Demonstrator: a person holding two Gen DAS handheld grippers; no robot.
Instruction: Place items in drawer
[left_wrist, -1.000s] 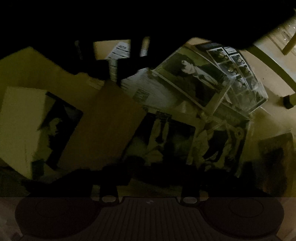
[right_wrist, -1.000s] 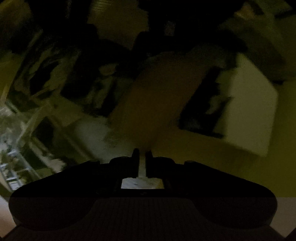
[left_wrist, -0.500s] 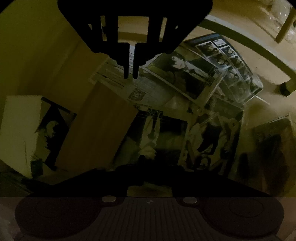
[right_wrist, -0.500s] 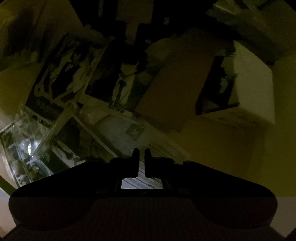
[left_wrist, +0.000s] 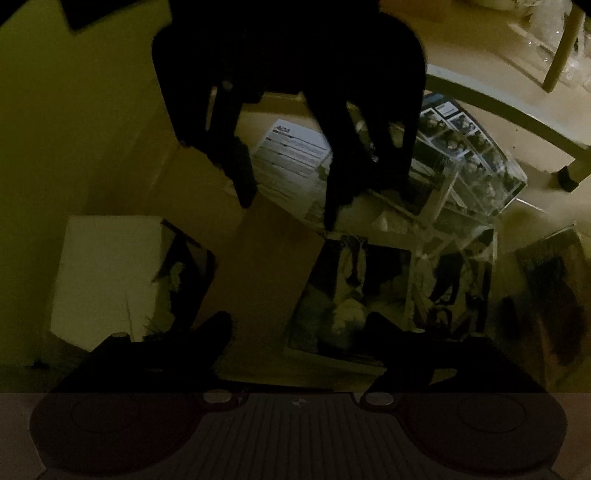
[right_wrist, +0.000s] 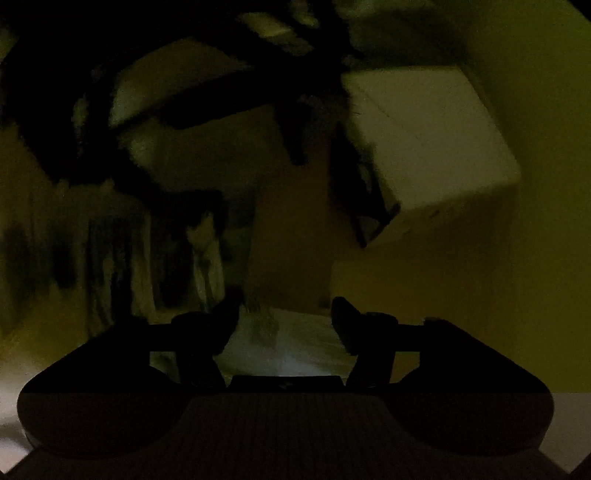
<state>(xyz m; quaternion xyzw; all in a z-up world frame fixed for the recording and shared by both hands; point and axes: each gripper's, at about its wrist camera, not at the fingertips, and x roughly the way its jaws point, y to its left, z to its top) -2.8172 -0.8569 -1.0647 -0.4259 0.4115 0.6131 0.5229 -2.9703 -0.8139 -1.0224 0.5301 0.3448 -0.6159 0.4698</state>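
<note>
While both grippers hang over the drawer (left_wrist: 110, 122), the brown card (left_wrist: 266, 266) lies flat among the papers at the centre of the left wrist view, overlapping the white box (left_wrist: 107, 273) on its left and the dark photo print (left_wrist: 354, 291) on its right. The left gripper (left_wrist: 295, 332) stands spread wide, empty, at the lower middle of its frame. The right gripper (left_wrist: 291, 206), a dark shape in the upper middle of that same view, also has its fingers apart and nothing between them, tips just above the card's upper edge.

Whether the card is freshly let go or about to be lifted, the scene fits either. If a release, the sound way is to draw straight up, so the tips do not drag the card or the printed sheet (left_wrist: 291, 147).

For room: the yellow drawer wall fills the upper left and the white box crowds the left. Bare floor shows only at the lower middle. Stacked clear sleeves of photos (left_wrist: 476, 162) fill the right. The right wrist view is too blurred to add much.
</note>
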